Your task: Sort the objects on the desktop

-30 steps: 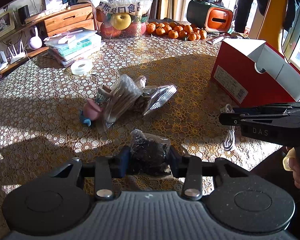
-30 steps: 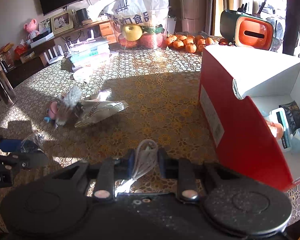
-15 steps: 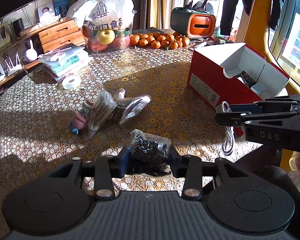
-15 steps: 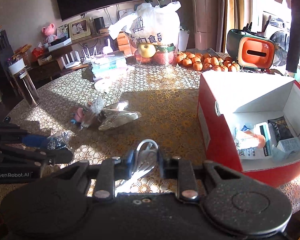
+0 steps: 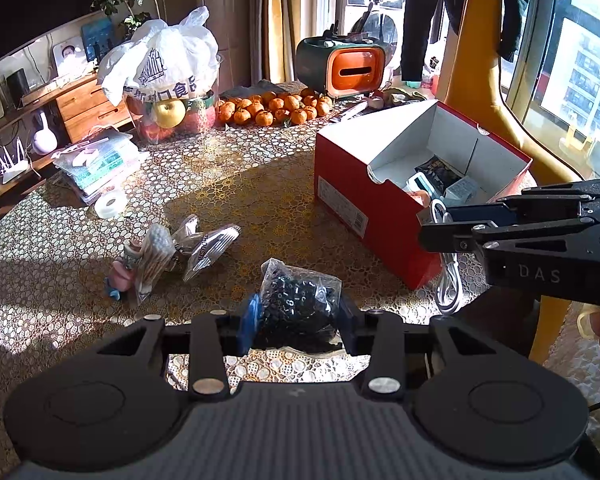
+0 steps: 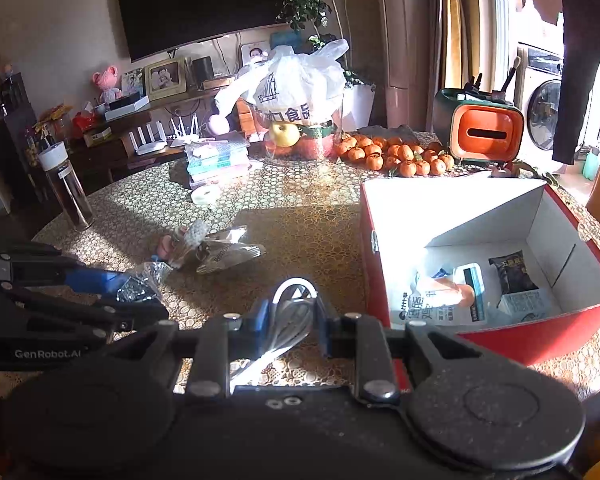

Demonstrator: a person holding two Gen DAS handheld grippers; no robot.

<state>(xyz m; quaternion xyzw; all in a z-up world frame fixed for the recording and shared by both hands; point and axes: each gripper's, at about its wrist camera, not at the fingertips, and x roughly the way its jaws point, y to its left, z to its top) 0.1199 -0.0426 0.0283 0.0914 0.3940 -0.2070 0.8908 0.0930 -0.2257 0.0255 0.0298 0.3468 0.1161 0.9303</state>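
Observation:
My left gripper (image 5: 298,322) is shut on a clear bag of small black parts (image 5: 300,296), held above the table's near edge. My right gripper (image 6: 294,318) is shut on a coiled white cable (image 6: 290,312), held just left of the open red box (image 6: 370,240); the cable (image 5: 448,280) hangs below the right gripper (image 5: 432,226) in the left wrist view. The box (image 5: 348,188) holds several packets (image 6: 444,300). A pile of clear wrapped items and a pink toy (image 5: 168,252) lies mid-table, and it also shows in the right wrist view (image 6: 208,248).
A tape roll (image 5: 110,203), stacked plastic cases (image 5: 96,164), a fruit bag (image 5: 168,80), tangerines (image 5: 276,108) and an orange-green tissue holder (image 5: 342,66) stand at the far side. A tall bottle (image 6: 66,184) stands at the left edge.
Both grippers have risen and tilted up while still holding their items; the box interior now shows in both views. The right gripper has moved closer to the box.

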